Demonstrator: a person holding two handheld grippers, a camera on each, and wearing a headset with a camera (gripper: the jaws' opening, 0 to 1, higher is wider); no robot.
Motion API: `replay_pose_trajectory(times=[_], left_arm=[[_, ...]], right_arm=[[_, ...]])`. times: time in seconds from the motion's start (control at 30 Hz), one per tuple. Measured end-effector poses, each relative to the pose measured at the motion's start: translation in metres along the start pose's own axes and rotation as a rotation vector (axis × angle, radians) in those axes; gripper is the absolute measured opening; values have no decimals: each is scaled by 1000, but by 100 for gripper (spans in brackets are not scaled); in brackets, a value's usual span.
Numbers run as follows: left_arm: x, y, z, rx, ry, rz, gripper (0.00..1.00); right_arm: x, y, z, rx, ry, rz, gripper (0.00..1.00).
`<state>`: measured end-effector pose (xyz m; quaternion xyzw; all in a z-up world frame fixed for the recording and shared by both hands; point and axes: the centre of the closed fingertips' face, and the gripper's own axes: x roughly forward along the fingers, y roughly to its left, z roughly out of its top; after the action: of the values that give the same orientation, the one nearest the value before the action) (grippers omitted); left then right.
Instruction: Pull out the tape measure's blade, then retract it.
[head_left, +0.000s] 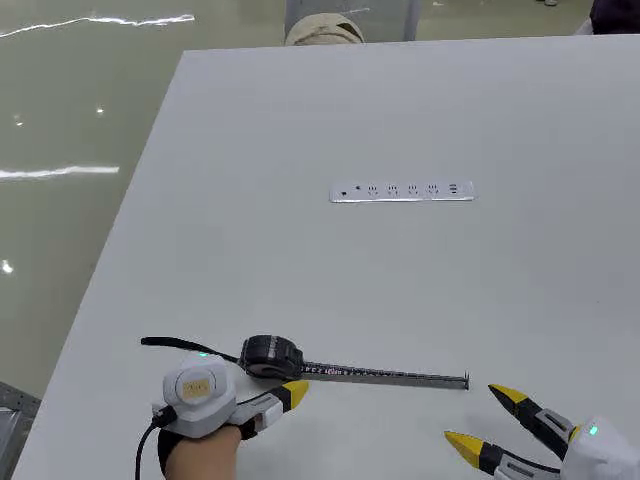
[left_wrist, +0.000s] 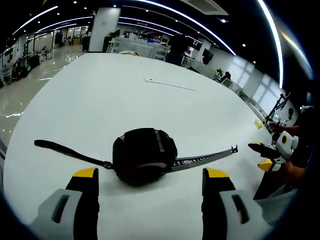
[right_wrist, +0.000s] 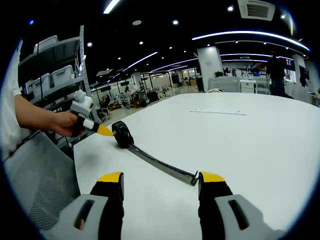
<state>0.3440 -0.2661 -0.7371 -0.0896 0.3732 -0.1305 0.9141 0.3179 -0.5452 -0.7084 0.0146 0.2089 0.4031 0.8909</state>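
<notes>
Nothing is coming through as readable text from where I'm standing. The tape measure's blade (left_wrist: 200, 158) is showing printed graduation marks and tiny figures just beside the case (left_wrist: 144, 154), but they are blurring too much to make out. The markings on the power strip (head_left: 401, 191) are staying too small to read.

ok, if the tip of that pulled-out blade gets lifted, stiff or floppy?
Probably springy, not rigid: the blade is a thin strip lying flat on the table, so it may sag or kink. The chunky case likely stays put as an anchor.
</notes>
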Motion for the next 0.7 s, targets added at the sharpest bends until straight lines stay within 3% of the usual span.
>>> replay_pose_trajectory(times=[0.7], left_arm=[[15, 0, 3, -55, -13, 11, 84]], right_arm=[[2, -9, 0, 11, -4, 9, 59]])
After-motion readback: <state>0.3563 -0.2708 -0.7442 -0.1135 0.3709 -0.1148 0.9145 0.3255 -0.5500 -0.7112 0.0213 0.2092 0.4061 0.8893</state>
